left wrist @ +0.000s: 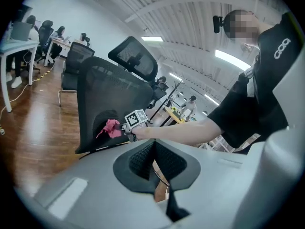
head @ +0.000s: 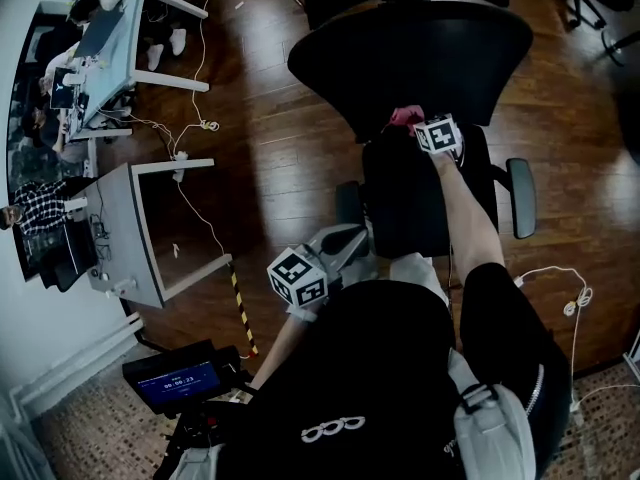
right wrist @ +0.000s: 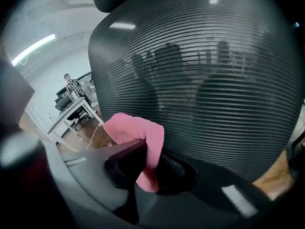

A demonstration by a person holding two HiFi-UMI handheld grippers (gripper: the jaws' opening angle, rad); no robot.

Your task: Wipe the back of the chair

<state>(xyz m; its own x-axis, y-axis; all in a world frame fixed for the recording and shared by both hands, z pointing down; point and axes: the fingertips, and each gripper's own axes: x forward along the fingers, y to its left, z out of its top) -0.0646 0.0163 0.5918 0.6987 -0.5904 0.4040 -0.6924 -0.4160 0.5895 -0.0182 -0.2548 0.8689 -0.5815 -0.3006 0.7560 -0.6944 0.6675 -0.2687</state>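
A person stood over a black office chair on a dark wooden floor [head: 270, 148], with one handheld gripper in each hand. The right gripper [right wrist: 150, 168] reached forward over the seat [head: 405, 203], and its jaws were clamped on a bunched fold of a pink cloth [right wrist: 136, 130]. Most of the cloth stood up above the jaws, with a short tail hanging below. The cloth sat low on the chair back [right wrist: 214, 70], a wide panel of ribbed black mesh, just above the seat and well below the headrest [left wrist: 133, 58]. It was right at the mesh, though whether it actually pressed against it could not be told for sure. The left gripper [left wrist: 153, 154] was held back near the person's body, well apart from the chair, with its jaws closed together on nothing. The cloth looked light, soft and limp, so it would probably flop and fold unless gripped by a thick bunch, as here, with the free flap turned toward the mesh. The mesh seemed springy and likely to give under pressure, so a light, flat stroke would suit it. The chair might also turn or roll when pushed. The stiff rim of the back or an armrest [head: 520, 198] looked like the firm place for the idle gripper to steady it.
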